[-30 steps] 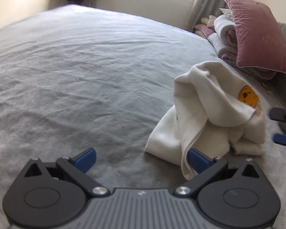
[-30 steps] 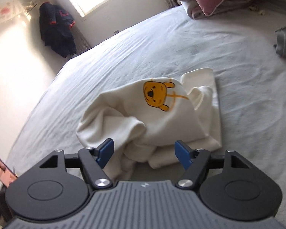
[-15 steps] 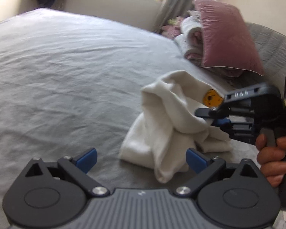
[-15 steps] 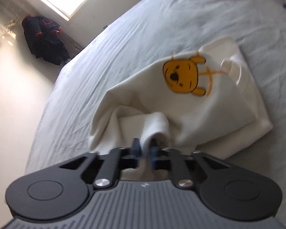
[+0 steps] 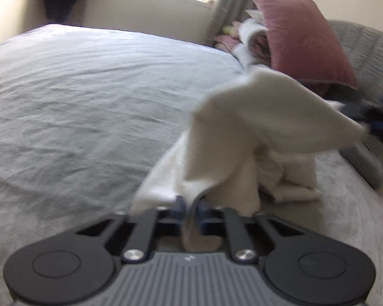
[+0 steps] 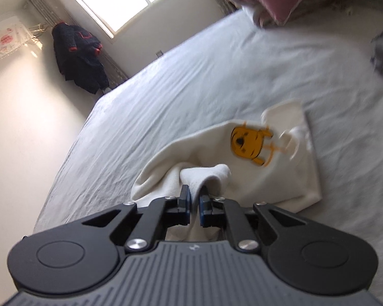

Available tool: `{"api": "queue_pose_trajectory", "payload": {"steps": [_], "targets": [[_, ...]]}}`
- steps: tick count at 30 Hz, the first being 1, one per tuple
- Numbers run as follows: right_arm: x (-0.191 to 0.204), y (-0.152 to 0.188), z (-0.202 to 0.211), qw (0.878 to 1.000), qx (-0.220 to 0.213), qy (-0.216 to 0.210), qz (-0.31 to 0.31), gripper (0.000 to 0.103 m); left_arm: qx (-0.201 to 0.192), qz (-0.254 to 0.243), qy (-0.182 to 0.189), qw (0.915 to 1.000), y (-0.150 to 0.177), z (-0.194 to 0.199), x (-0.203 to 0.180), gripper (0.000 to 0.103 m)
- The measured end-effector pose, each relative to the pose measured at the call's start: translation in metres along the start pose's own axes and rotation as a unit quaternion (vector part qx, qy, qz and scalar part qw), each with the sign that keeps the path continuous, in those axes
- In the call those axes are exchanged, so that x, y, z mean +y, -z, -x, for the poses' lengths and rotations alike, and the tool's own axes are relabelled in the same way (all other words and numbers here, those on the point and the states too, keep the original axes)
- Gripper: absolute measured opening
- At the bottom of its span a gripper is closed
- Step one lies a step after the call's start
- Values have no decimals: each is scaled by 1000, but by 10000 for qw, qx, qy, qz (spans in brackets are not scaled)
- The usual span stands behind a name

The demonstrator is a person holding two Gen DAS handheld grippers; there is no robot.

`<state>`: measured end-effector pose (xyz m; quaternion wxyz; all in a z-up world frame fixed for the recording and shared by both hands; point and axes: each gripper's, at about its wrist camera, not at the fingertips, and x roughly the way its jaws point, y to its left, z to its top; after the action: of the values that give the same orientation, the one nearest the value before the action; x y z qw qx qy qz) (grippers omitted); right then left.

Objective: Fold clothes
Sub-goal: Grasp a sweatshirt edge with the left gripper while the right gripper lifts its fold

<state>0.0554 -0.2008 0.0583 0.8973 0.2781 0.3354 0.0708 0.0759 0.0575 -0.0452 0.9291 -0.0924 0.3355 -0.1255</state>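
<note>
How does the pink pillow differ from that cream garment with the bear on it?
The pink pillow is plump and dusky pink, while the cream garment is thin, limp and crumpled. The pillow leans untouched at the head of the bed; the garment is pinched by the left gripper and the right gripper. The pillow is plain; the garment shows an orange bear print. Both are soft fabric things on the same bed.

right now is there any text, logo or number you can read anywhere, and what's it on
No words or numbers are legible.
Wall cloth: pink print, too small and blurred to read.
Cream garment: an orange cartoon bear, no lettering.
Each hand-held gripper body: a tiny pale mark, too small to read.
</note>
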Motion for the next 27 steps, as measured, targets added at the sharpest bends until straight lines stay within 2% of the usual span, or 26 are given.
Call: {"api": "queue_pose_trajectory", "payload": {"steps": [2, 6, 15, 22, 27], "targets": [[-1, -3, 11, 9998, -104, 95, 121, 9, -201, 32, -67, 9998, -3, 8, 2, 4], [-5, -5, 33, 9988, -152, 353, 306, 9, -548, -6, 63, 9985, -8, 33, 7, 4], [-6, 17, 73, 9968, -40, 595, 538, 9, -748, -502, 631, 9939, -1, 95, 0, 4], [-7, 42, 106, 9948, 8, 654, 782, 9, -330, -522, 1363, 9887, 14, 120, 11, 4], [-17, 62, 130, 9946, 131, 614, 822, 9, 10, -476, 1870, 9812, 30, 129, 24, 3]]}}
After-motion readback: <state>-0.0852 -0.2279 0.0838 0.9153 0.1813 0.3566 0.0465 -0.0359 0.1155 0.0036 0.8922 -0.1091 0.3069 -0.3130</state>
